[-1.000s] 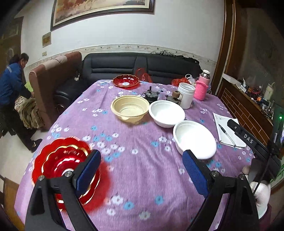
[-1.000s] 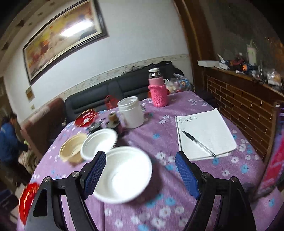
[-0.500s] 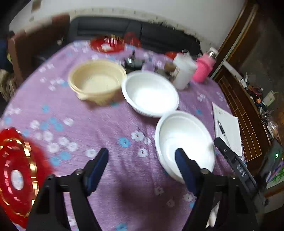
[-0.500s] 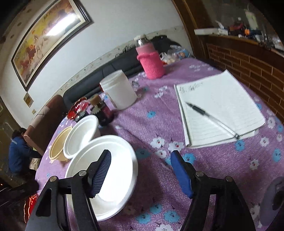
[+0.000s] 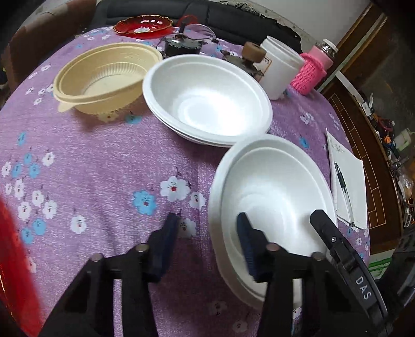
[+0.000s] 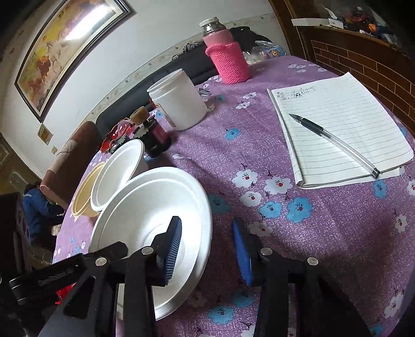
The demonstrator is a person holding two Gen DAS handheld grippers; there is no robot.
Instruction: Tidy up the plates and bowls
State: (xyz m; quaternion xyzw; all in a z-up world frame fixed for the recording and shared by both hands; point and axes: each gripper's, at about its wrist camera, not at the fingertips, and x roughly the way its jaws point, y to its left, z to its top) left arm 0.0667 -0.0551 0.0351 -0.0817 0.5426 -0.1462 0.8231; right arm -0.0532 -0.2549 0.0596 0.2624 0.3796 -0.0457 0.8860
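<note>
**Barely begun: both grippers closing on the near white bowl**

Plainly, little of the sorting was done. At the near edge of the table point(image 5: 98, 166) sat a white bowl point(image 5: 275, 191), which looked like two nested, judging by its doubled rim. Touching its far rim was a second white bowl point(image 5: 207, 96), also with a layered rim. Beside that, toward the left edge, stood a beige bowl point(image 5: 103, 75), apart from the white ones. A red plate point(image 5: 10, 259) lay at the near left edge, and another red plate point(image 5: 142, 24) sat at the far edge, well apart from it. So the bowls were not yet gathered into one stack, and the two plates were not yet together; nearly all the work was left, as I judged it.

The left gripper point(image 5: 207, 243) straddled the near bowl's left rim, one finger outside over the cloth and one inside the bowl. Its jaws had just been closing and stood fairly narrow, with the rim between them, but the pads did not clearly press on it. The right gripper point(image 6: 207, 248) straddled the same bowl's right rim point(image 6: 205, 207) likewise, one finger inside and one over the cloth. Its jaws had also just been closing, a gap showing on both sides of the rim. Neither gripper had a firm hold yet, as far as I could tell.

Farther right lay a notebook point(image 6: 342, 129) with a pen point(image 6: 334, 141), beyond the bowls a white jar point(image 6: 179, 101) and a pink flask point(image 6: 228, 59).
</note>
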